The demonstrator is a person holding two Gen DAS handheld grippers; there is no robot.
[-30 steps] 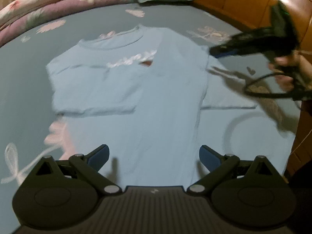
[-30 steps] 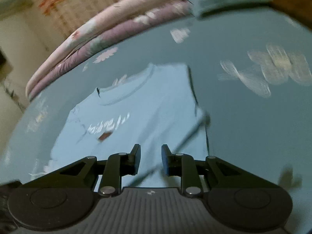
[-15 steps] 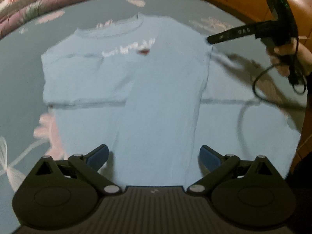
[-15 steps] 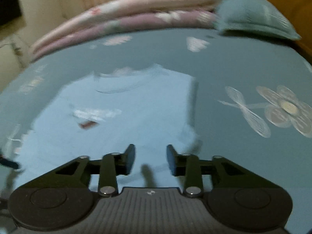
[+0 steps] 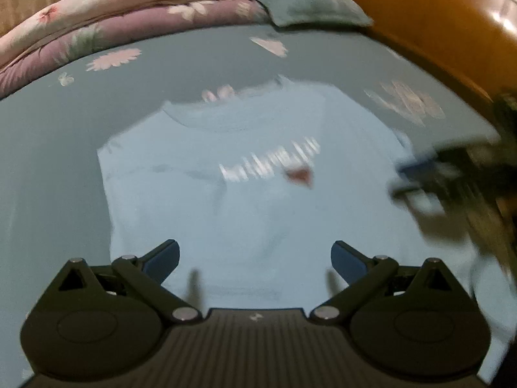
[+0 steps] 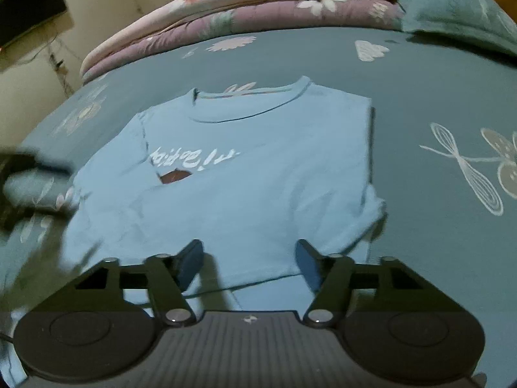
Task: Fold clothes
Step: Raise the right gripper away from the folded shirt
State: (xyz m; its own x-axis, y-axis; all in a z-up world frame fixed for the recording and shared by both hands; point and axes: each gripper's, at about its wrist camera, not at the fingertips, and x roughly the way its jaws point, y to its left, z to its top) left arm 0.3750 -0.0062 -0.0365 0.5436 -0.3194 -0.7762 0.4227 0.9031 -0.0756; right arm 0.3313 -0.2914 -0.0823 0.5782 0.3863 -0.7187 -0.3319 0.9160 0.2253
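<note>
A light blue T-shirt [image 6: 258, 174] lies flat on the teal flowered bed [image 6: 420, 97], collar pointing away from me toward the stacked quilts [image 6: 258, 3] and a teal pillow [image 5: 310, 3]. Both of its sleeves now sit folded in over the body, so the shirt forms a narrow rectangle; a second ago the sleeve on my right still stuck out across the bed. My left gripper [image 5: 255, 258] hovers above the shirt's lower half with its fingers spread wide, grasping nothing, as before. My right gripper [image 6: 248, 262] has released: its fingers, nearly closed a second ago, are now parted and empty above the hem. In the left wrist view the right gripper shows as a dark blur at the shirt's right edge.
</note>
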